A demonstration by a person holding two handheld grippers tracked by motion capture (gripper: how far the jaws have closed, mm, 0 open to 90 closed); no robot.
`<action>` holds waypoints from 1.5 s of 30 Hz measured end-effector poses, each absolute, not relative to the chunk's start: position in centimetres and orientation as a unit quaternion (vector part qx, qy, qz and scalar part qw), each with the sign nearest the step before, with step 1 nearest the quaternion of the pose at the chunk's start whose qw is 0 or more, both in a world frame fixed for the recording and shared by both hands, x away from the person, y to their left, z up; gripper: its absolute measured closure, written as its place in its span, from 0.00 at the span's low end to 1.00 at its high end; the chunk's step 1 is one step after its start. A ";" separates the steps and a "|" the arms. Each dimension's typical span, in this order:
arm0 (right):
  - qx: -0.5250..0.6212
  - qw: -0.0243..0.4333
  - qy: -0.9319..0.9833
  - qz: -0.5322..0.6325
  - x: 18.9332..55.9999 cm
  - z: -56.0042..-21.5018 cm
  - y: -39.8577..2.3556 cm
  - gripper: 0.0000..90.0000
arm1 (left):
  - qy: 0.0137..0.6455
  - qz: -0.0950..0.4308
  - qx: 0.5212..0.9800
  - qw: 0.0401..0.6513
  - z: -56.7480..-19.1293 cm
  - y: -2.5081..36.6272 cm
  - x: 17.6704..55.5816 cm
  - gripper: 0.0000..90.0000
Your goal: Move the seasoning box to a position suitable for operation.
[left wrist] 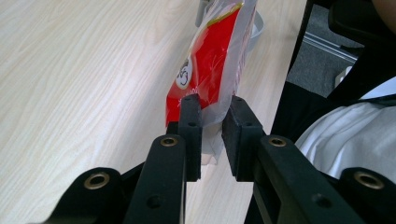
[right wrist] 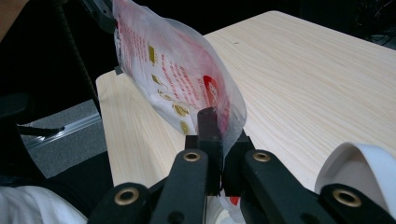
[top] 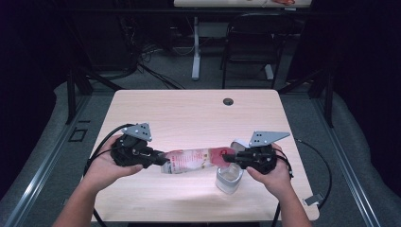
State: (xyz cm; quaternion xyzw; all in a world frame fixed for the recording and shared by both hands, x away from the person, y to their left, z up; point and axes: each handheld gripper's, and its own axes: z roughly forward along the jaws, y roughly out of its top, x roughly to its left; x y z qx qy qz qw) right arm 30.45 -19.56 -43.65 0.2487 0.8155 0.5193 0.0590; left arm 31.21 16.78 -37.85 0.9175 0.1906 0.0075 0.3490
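A red and white plastic pouch (top: 194,160) hangs stretched level between my two grippers, just above the table (top: 189,109). My left gripper (top: 161,161) is shut on the pouch's left end; in the left gripper view its jaws (left wrist: 212,109) pinch the pouch (left wrist: 210,60) at its sealed edge. My right gripper (top: 226,158) is shut on the right end, and the right gripper view has its jaws (right wrist: 219,126) clamping the pouch (right wrist: 177,70) at a corner. A clear cup (top: 229,178) stands on the table right under that right end.
A white round lid (top: 239,143) lies beside my right gripper, seen close in the right gripper view as the lid (right wrist: 359,172). A cable hole (top: 228,101) marks the table's far side. A black chair (top: 250,38) and a desk leg stand beyond the table.
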 end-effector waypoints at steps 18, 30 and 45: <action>0.260 0.055 0.810 0.523 30.3 -43.9 -20.1 1.00 | 0.187 0.013 0.918 0.351 -36.7 16.1 31.3 0.87; 0.266 0.055 0.806 0.526 30.2 -44.1 -20.3 1.00 | 0.187 0.013 0.917 0.352 -36.4 15.8 31.3 0.87; 0.268 0.053 0.805 0.527 30.2 -44.2 -20.6 1.00 | 0.181 0.017 0.919 0.351 -35.8 15.4 31.6 0.87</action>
